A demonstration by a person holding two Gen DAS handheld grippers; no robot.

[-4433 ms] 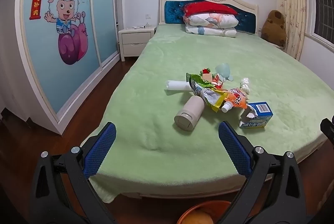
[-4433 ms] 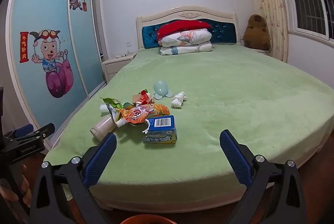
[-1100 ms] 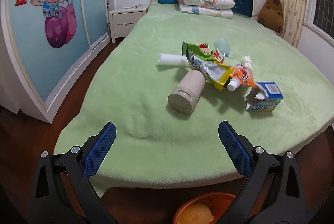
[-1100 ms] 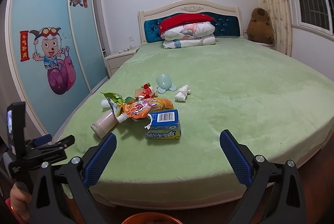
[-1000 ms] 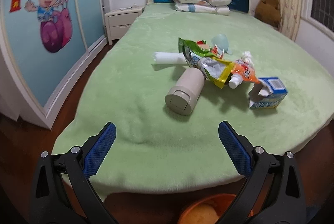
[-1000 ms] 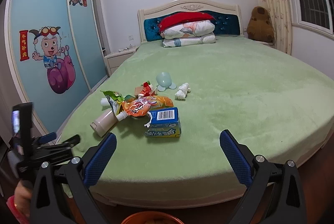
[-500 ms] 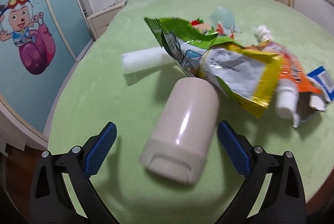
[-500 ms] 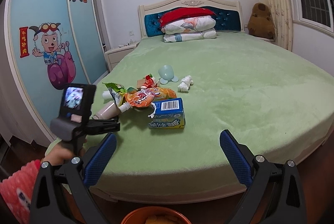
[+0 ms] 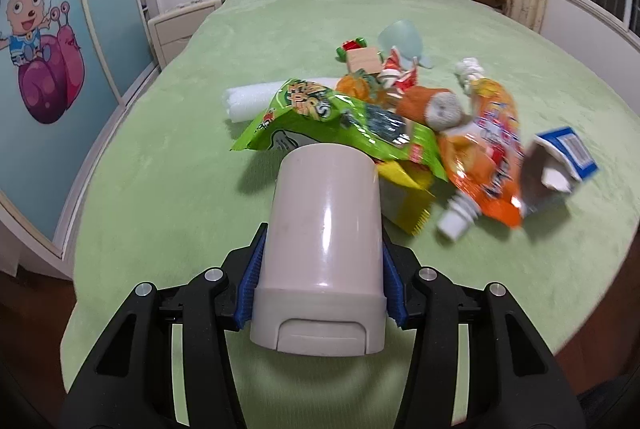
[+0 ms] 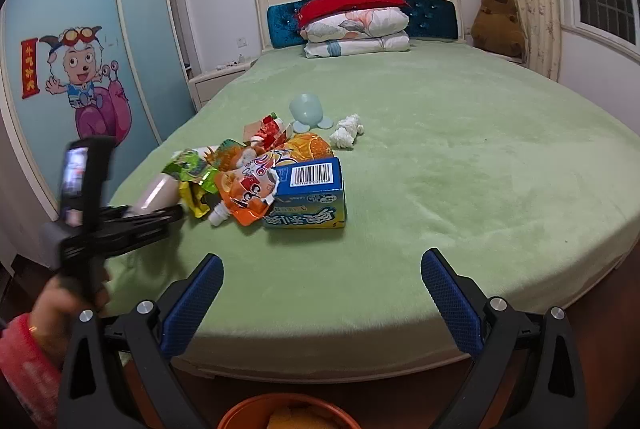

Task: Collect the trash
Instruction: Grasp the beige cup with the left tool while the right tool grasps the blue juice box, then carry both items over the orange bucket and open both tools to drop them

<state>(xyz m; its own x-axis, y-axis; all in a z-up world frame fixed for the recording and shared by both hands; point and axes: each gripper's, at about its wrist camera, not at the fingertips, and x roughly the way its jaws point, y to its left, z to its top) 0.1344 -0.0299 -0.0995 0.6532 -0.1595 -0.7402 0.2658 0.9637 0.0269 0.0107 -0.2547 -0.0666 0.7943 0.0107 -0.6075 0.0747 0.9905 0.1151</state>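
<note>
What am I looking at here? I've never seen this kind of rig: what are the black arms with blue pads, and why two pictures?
A person holds a two-finger clamp tool in each hand, each carrying its own camera. The left one's view shows the left gripper shut on a beige bottle. The right one's view shows the right gripper open, holding nothing. On the green bed lies trash: a green snack bag, an orange pouch and a blue carton. An orange bin sits below.
</note>
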